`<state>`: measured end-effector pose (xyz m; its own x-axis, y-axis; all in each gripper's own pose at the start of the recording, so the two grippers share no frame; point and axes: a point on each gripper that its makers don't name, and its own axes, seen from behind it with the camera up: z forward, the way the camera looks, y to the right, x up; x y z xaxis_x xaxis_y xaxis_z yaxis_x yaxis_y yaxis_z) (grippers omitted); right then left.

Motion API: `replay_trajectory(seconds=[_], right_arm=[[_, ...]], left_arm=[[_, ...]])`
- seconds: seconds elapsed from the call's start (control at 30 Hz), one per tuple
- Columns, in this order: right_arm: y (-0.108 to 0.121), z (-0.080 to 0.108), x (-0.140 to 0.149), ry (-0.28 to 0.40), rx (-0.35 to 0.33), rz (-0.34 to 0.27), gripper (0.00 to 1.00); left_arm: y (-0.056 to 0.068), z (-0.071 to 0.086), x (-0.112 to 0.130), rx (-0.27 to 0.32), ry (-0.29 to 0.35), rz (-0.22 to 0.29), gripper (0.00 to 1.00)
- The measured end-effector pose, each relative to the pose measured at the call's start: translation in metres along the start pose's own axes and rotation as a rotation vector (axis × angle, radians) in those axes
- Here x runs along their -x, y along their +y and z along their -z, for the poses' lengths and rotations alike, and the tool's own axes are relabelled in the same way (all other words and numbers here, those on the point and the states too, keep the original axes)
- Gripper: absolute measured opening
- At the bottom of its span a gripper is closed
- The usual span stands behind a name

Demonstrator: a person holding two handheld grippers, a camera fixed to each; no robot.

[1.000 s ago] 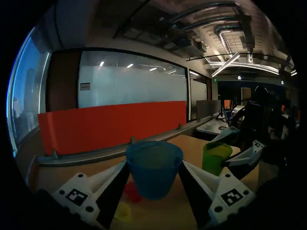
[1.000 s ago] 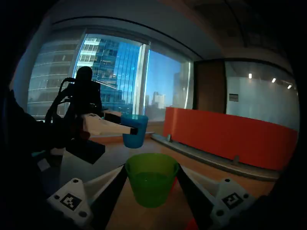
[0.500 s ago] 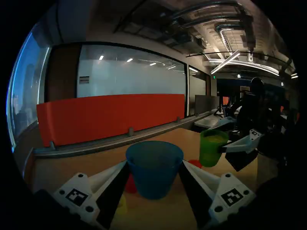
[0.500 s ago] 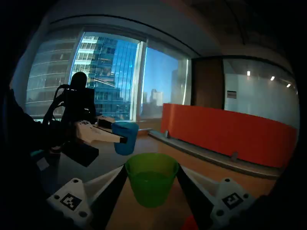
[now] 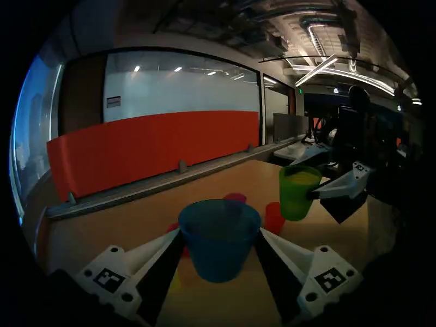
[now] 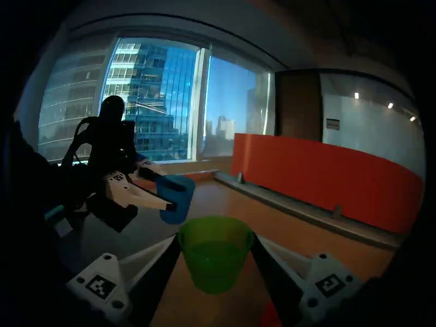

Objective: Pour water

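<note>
Two cups held above the wooden surface (image 5: pixel 131 220), each gripped by its own jaws.
Left gripper (image 5: pixel 219 235) clamps the blue cup (image 5: pixel 219 248); right gripper (image 6: pixel 216 240) clamps the green cup (image 6: pixel 216 261), liquid inside. In the right gripper view the blue cup tilts, near the green rim but apart. Small red cups (image 5: pixel 274 217) stand on the surface beyond it. Bare surface runs to the rail (image 5: pixel 163 177) beneath the orange partition (image 5: pixel 152 139).

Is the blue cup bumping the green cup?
Apart. The left gripper view shows a clear gap between the blue cup and the green cup.
</note>
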<state>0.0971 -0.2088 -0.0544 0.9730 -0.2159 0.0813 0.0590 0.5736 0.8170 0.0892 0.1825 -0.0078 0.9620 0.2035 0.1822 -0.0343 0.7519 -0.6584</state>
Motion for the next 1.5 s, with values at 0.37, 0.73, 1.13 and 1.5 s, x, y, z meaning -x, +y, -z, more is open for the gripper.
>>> replay_trajectory(seconds=[0.37,0.73,1.13,1.5], right_arm=[[0.001,-0.006,0.029,-0.082,-0.024,-0.001,0.92],[0.002,-0.014,0.052,-0.154,-0.047,-0.009,0.92],[0.005,-0.024,0.079,-0.227,-0.063,-0.013,0.92],[0.008,-0.032,0.102,-0.280,-0.076,-0.018,0.92]], left_arm=[[0.010,-0.013,0.030,0.031,-0.099,-0.054,0.84],[0.013,-0.022,0.063,0.051,-0.192,-0.110,0.84],[0.017,-0.034,0.101,0.094,-0.313,-0.188,0.85],[0.016,-0.048,0.130,0.121,-0.400,-0.203,0.85]])
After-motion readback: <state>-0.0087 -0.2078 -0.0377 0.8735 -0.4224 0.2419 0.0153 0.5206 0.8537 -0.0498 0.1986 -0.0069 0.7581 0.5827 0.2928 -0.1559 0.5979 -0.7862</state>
